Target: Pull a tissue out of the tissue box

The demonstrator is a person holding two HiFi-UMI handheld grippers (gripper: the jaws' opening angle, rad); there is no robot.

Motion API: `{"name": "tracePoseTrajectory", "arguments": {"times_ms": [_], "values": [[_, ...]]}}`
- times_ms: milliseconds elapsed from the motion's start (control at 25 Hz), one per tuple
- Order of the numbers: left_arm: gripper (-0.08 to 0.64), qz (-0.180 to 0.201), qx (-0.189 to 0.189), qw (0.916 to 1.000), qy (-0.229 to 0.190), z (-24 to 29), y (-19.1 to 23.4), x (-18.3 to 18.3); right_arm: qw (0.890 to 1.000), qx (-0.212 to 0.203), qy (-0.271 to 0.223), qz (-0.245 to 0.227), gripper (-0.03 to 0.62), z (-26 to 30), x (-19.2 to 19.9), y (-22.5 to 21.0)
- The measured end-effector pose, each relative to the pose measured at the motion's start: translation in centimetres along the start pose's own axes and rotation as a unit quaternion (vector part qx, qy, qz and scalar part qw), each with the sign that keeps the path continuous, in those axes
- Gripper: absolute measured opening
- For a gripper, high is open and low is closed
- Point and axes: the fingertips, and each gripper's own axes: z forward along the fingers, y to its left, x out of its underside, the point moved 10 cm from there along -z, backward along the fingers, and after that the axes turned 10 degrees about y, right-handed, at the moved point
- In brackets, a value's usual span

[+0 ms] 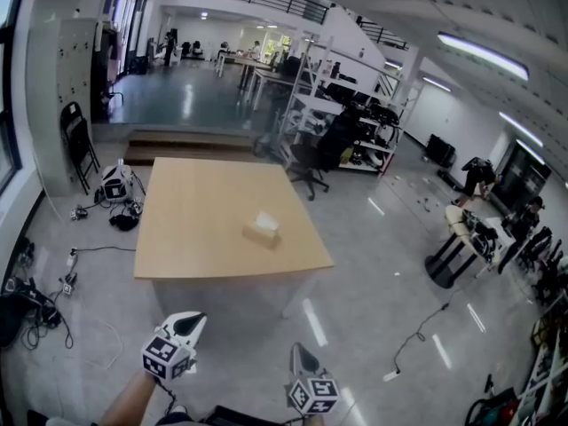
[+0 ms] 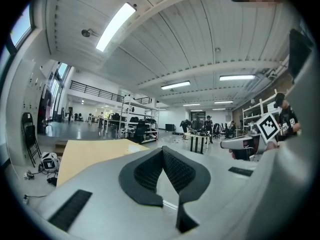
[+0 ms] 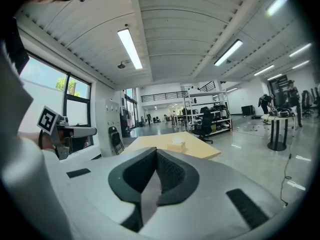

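A tan tissue box with a white tissue sticking out of its top stands on the right part of a light wooden table. In the head view both grippers hang over the floor, well short of the table's near edge. My left gripper is shut with nothing between its pads. To its right, my right gripper is shut and empty too. In the right gripper view the tissue box shows small and far off on the table, straight beyond the closed jaws. The left gripper view shows only the table's bare left part.
A black folding chair and several cables and bags lie left of the table. Behind it are an office chair, shelving and low steps. A small black round table stands at the right.
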Motion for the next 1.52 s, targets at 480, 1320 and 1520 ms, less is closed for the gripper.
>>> {"name": "tracePoseTrajectory", "arguments": {"times_ms": [480, 1320, 1520], "values": [[0.008, 0.01, -0.011, 0.9999, -0.003, 1.3, -1.9, 0.1, 1.0, -0.013, -0.001, 0.02, 0.011, 0.3, 1.3, -2.2], [0.008, -0.001, 0.004, 0.9999, 0.016, 14.2, 6.1, -3.0, 0.999, -0.032, 0.019, 0.009, 0.011, 13.7, -3.1, -6.7], [0.008, -0.003, 0.007, 0.9998, 0.019, 17.2, 9.2, -4.5, 0.999, -0.028, 0.022, 0.014, 0.011, 17.7, -5.1, -7.6]]}}
